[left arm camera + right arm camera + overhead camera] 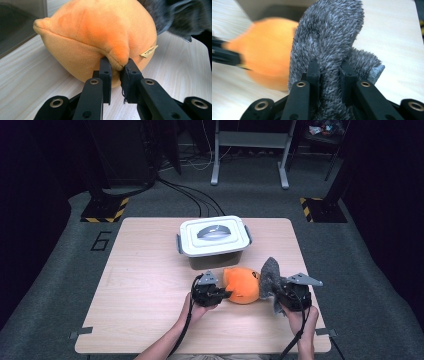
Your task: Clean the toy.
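Orange plush (242, 285) between tongs: left tongs (223, 294) pinch its seam, right tongs (278, 292) clamp grey cloth (269, 276)

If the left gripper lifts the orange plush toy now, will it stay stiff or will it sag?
The orange plush toy probably sags: the left gripper pinches only a soft fold. It looks light and stuffed. Its round body might swing.

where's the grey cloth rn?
High view: grey cloth is clamped in the right gripper, front-right of the table, against the orange plush toy.
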`<state>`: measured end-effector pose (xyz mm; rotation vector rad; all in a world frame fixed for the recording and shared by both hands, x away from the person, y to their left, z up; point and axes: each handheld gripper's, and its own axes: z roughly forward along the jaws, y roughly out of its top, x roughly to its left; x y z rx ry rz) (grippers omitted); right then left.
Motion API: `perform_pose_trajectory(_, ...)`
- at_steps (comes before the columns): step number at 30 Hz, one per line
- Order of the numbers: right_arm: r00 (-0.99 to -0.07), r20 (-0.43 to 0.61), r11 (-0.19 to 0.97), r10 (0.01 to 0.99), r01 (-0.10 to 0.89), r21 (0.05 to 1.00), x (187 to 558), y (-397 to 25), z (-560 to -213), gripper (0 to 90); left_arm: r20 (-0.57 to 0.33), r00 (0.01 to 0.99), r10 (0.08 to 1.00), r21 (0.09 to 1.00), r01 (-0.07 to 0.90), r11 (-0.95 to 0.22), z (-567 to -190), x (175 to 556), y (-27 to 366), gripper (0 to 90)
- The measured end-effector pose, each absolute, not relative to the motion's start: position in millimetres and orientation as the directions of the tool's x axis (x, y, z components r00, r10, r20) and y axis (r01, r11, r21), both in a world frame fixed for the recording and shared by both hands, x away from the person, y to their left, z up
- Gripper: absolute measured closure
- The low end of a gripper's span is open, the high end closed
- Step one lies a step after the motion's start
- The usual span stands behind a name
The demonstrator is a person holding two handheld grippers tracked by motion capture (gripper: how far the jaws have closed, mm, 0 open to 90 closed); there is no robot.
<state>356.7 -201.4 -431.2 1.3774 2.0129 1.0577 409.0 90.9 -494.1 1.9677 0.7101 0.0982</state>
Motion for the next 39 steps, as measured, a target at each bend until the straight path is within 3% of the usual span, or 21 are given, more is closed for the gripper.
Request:
perform_pose_trajectory(6, -0.483, 0.021, 0.272, 0.875, 0.527, 0.805, 358.8, -169.3, -422.2, 73.9, -0.232, 0.827, 0.512, 0.843, 0.434, -0.319, -494.6, 409.5, 91.0, 79.0)
perform_pose_trajectory(9, -0.490, 0.000, 0.306, 0.871, 0.543, 0.782, 367.9, -159.1, -432.8, 73.9, -0.226, 0.829, 0.512, 0.848, 0.426, -0.315, -495.0, 409.0, 92.2, 77.5)
perform_pose_trajectory(12, -0.477, 0.014, 0.286, 0.879, 0.550, 0.785, 371.5, -159.4, -436.7, 74.0, -0.163, 0.838, 0.521, 0.866, 0.375, -0.332, -494.8, 402.6, 91.5, 73.5)
perform_pose_trajectory(19, -0.466, 0.017, 0.279, 0.885, 0.558, 0.781, 375.1, -164.1, -438.2, 74.0, -0.077, 0.830, 0.552, 0.872, 0.324, -0.366, -499.2, 392.8, 90.6, 49.1)
perform_pose_trajectory(28, -0.469, 0.016, 0.281, 0.883, 0.556, 0.782, 375.7, -163.0, -438.0, 73.9, 0.041, 0.830, 0.556, 0.850, 0.263, -0.456, -503.7, 387.0, 74.4, 33.2)
perform_pose_trajectory(31, -0.470, 0.016, 0.281, 0.882, 0.555, 0.783, 375.2, -163.0, -438.6, 73.9, 0.077, 0.820, 0.568, 0.849, 0.245, -0.468, -506.6, 386.3, 69.3, 39.2)
perform_pose_trajectory(36, -0.462, 0.020, 0.272, 0.887, 0.556, 0.785, 373.7, -164.4, -438.7, 73.9, 0.097, 0.820, 0.564, 0.851, 0.226, -0.474, -506.0, 387.1, 68.4, 62.1)
perform_pose_trajectory(39, -0.462, 0.015, 0.273, 0.887, 0.551, 0.789, 372.9, -165.8, -437.7, 73.9, 0.070, 0.826, 0.560, 0.856, 0.238, -0.459, -504.8, 388.5, 69.5, 70.9)
